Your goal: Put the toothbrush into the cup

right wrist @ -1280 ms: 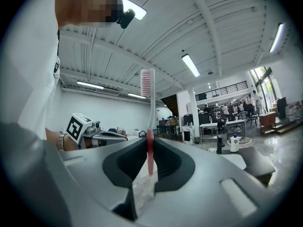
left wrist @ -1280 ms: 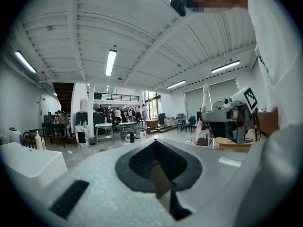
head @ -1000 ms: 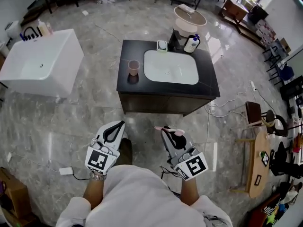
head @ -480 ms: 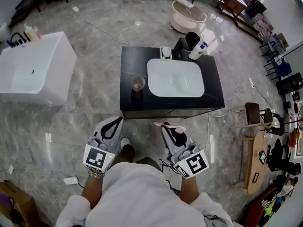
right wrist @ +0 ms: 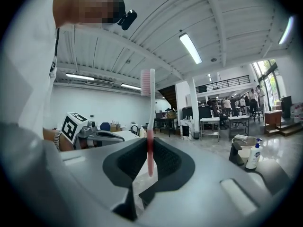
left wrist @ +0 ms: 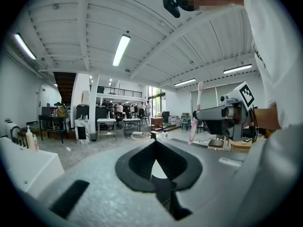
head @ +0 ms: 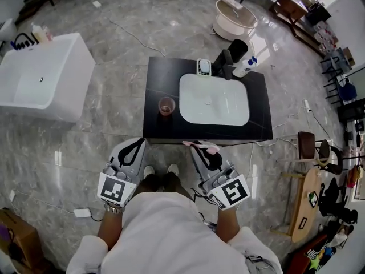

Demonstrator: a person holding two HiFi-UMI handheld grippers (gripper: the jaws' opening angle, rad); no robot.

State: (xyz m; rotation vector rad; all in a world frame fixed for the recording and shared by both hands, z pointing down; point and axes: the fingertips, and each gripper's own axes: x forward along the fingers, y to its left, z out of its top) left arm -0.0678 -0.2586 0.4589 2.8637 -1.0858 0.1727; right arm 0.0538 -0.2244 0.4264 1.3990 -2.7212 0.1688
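Seen from above, a person stood at the near edge of a black-topped vanity desk [head: 159, 76] with a white oval basin [head: 214, 99]. The right tool [head: 201, 148] pinched a slim pink plastic toothbrush [head: 211, 149] mid-handle, lying crosswise over the desk edge, bristle end towards the left tool. The left tool [head: 137, 144] hung beside it, jaws pressed together on nothing. A small translucent pinkish cup [head: 166, 105] stood upright on the desk, just left of the basin, ahead of both tools.

The likely step was carrying the brush to the cup. Done well, the handle end would tip downward over the cup's mouth and enter before release. The light cup might topple.
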